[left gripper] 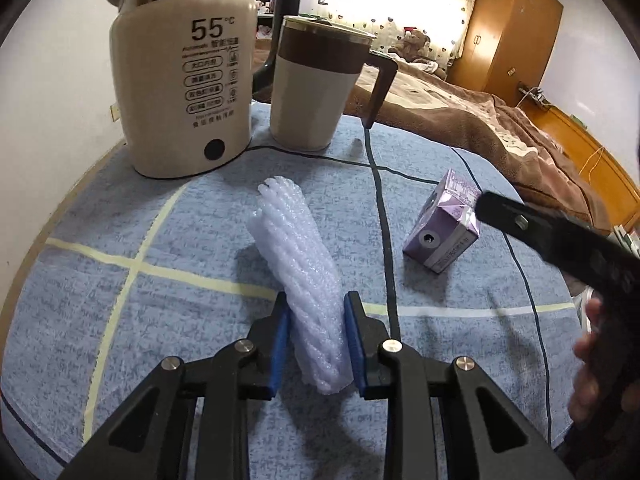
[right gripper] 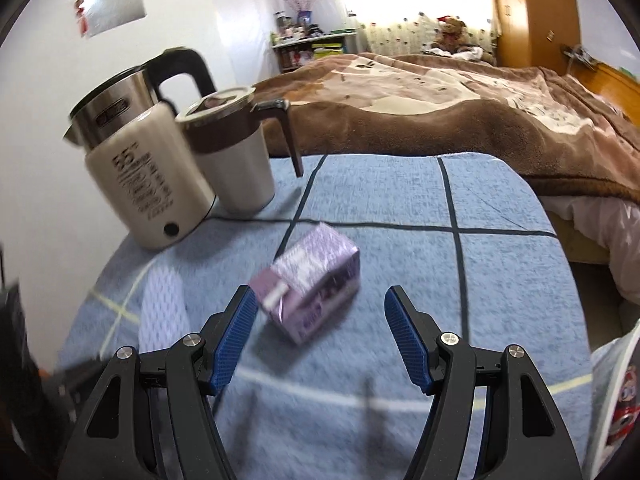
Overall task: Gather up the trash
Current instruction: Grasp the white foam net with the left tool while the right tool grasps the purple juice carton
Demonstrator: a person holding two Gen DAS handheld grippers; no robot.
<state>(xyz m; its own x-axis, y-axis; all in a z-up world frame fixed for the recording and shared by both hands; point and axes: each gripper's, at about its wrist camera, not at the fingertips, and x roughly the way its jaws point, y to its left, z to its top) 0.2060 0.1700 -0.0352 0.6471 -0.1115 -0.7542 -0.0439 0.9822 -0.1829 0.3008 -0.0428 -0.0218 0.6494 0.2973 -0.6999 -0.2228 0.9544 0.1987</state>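
Blue pads of the left gripper (left gripper: pixel 316 344) press against both sides of a white foam net sleeve (left gripper: pixel 298 280), a squashed roll of packing mesh that runs from between the jaws out over the blue checked cloth (left gripper: pixel 120 208). So the first piece of trash looks secured, though whether it is lifted clear of the cloth I cannot tell. That gripper points down and forward at a slant across the tabletop.

To its right, a little further out, lies the second piece: a purple drink carton (left gripper: pixel 444 224), tipped on its side on the cloth, well apart from the foam. In the right wrist view the right gripper (right gripper: pixel 320 332) has its jaws spread wide with nothing between the pads; the carton sits just ahead of them, nearer the left pad, not touched. This gripper also slants downward, and the view is smeared, which fits a hand in motion. In the left view, its black finger crosses in front of the carton's corner, with the person's hand (left gripper: pixel 592 356) behind it at the right edge.

By my reading, one item is gripped, one is being approached, and nothing is yet dropped anywhere; no bin is visible.

Further back stand a cream electric kettle (left gripper: pixel 188 80) and a lidded mug (left gripper: pixel 316 84), then the bed (left gripper: pixel 500 120).
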